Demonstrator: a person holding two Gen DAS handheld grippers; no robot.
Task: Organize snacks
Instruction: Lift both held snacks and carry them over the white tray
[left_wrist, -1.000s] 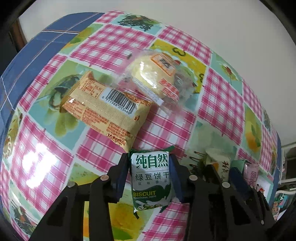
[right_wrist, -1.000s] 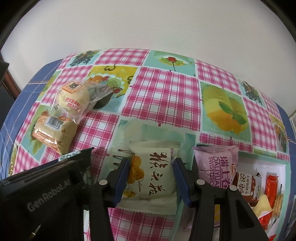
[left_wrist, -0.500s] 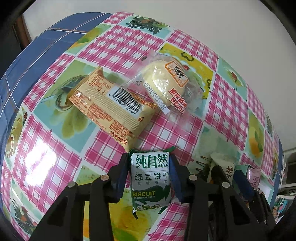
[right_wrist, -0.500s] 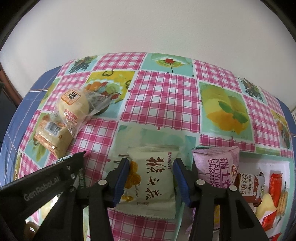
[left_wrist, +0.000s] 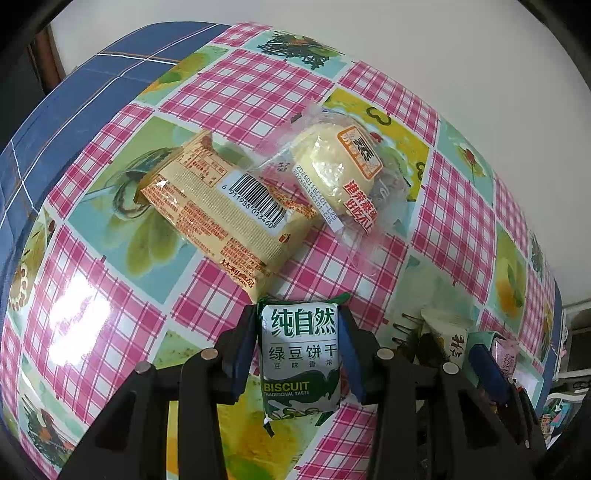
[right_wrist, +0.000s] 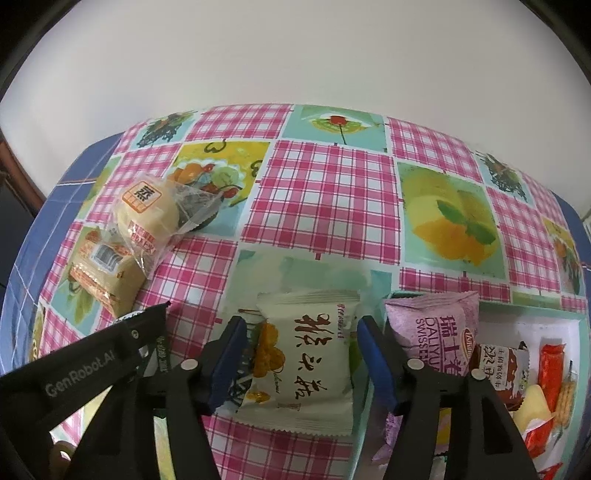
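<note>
My left gripper (left_wrist: 297, 332) is shut on a green and white biscuit packet (left_wrist: 300, 369), held upright just above the checked tablecloth. Beyond it lie a beige barcoded cake packet (left_wrist: 221, 210) and a clear-wrapped yellow bun (left_wrist: 343, 170), which overlap. My right gripper (right_wrist: 301, 332) has its jaws opening. A cream packet with brown writing (right_wrist: 306, 362) lies on the cloth between them, with a small gap at each blue pad. Beside it on the right, a purple Swiss roll packet (right_wrist: 432, 332) rests at the edge of a white tray (right_wrist: 535, 317).
The tray holds several small snacks, among them red packets (right_wrist: 550, 365). The left gripper's black body (right_wrist: 92, 362) sits close on the left of the right gripper. The wall runs along the table's far edge. A blue cloth (left_wrist: 74, 110) covers the table's left side.
The right jaws have spread and let go of the cream packet, which now lies on the cloth. The left gripper still holds the green packet and has hardly moved.
</note>
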